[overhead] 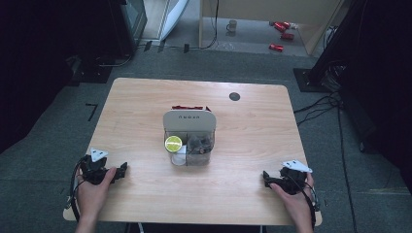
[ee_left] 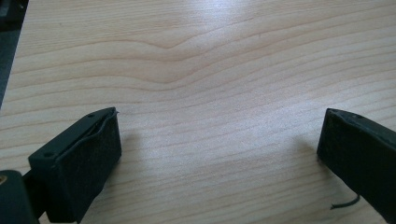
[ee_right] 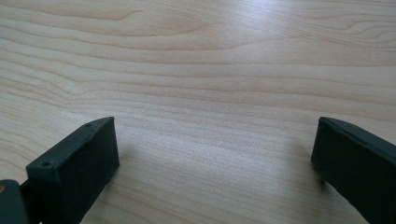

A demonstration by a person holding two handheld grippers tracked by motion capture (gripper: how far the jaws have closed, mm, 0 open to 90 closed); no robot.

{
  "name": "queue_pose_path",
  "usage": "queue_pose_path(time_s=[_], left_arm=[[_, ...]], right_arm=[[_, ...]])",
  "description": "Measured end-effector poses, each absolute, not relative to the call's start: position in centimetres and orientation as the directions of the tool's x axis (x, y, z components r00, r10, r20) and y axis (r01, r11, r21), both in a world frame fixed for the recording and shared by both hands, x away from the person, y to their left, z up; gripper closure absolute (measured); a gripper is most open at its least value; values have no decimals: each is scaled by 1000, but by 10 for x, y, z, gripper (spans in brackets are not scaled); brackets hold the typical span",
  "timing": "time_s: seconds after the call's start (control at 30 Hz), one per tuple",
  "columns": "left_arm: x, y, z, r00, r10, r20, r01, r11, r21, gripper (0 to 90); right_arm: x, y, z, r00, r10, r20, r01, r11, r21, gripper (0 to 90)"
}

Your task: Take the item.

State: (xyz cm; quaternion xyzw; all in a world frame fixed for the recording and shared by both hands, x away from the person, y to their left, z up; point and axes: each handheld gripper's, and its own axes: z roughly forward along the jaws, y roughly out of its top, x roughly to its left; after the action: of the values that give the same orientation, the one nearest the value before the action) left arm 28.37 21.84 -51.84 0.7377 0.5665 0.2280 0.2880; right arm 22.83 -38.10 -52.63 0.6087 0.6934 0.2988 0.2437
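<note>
Left gripper (overhead: 122,169): 7 o'clock on the table (overhead: 243,160), jaws spread wide over bare wood, gripping nothing.
Right gripper (overhead: 266,178): 5 o'clock, jaws likewise wide apart, empty.
Clear organiser (overhead: 189,138): table centre, well apart from both grippers.
Green-lidded jar (overhead: 173,143): organiser's front-left compartment.
</note>
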Motion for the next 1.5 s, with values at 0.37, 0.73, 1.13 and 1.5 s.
queue_pose_path(time_s=[0.37, 0.73, 1.13, 1.5], left_arm=[[285, 219, -518, 256, 967, 10, 705, -194, 683, 0], [286, 218, -518, 258, 966, 10, 704, -195, 683, 0], [286, 218, -518, 259, 966, 10, 704, -196, 682, 0], [286, 218, -518, 259, 966, 10, 704, -196, 682, 0]], right_arm=[[228, -360, -510, -89, 996, 25, 683, 43, 729, 131], [227, -337, -480, -115, 989, 97, 640, -1, 769, 241], [241, -289, -437, -241, 968, 73, 569, 80, 818, 353], [263, -252, -413, -337, 937, 89, 532, 112, 839, 459]])
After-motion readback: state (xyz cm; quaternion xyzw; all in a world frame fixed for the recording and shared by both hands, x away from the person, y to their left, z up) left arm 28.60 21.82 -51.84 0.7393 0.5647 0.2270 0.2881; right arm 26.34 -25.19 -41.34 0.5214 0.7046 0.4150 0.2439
